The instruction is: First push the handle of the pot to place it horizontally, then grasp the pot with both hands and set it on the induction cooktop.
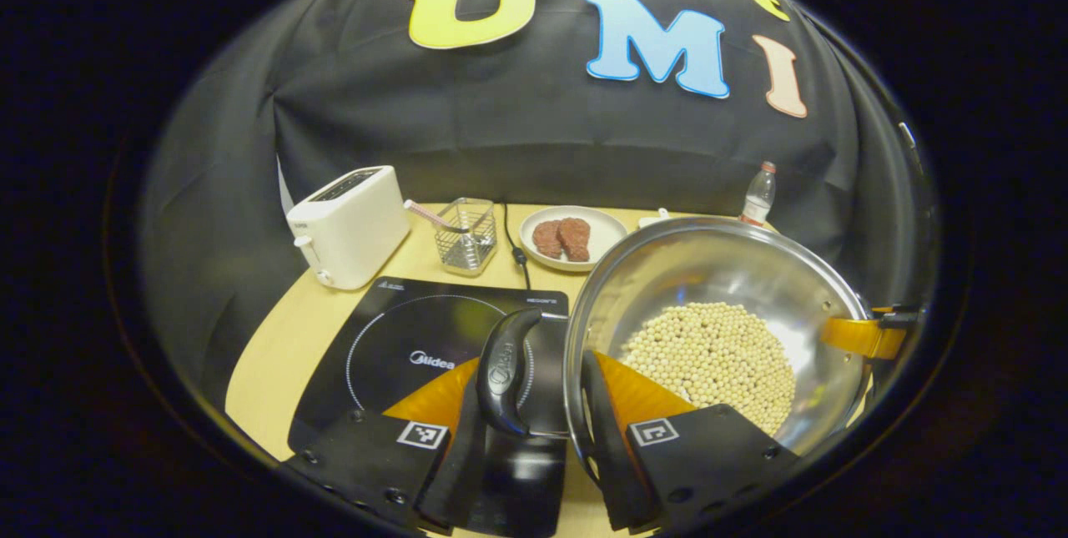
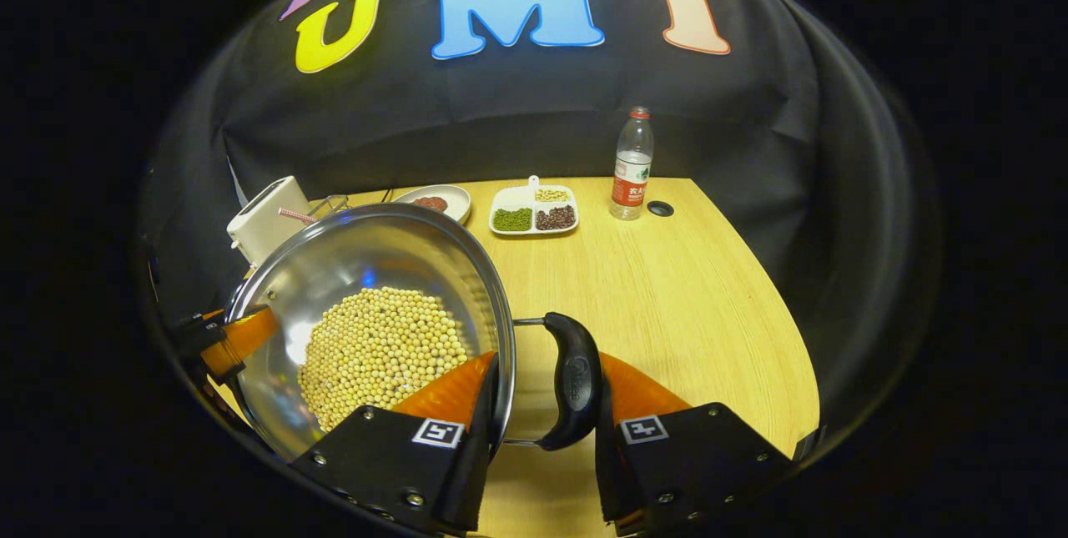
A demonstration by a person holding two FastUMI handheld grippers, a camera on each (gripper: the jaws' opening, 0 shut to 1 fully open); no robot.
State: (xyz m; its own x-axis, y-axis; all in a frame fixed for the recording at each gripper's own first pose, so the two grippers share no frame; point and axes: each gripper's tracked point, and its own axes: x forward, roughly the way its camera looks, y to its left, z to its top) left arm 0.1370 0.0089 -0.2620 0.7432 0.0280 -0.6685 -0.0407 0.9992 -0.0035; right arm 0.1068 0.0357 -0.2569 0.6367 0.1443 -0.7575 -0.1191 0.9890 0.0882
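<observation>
left gripper view: each hand-held gripper [image 1: 534, 404] clamps the shiny steel pot [image 1: 709, 271], round beans inside.

We are looking at a staged kitchen corner in a recording booth: black cloth hangs behind a wooden table [image 2: 667, 271]. On it we see an induction cooktop [image 1: 400, 338], toaster [image 1: 349, 225], plate of meat [image 1: 571, 238], sectioned bean dish [image 2: 534, 210] and water bottle [image 2: 632, 163].
</observation>
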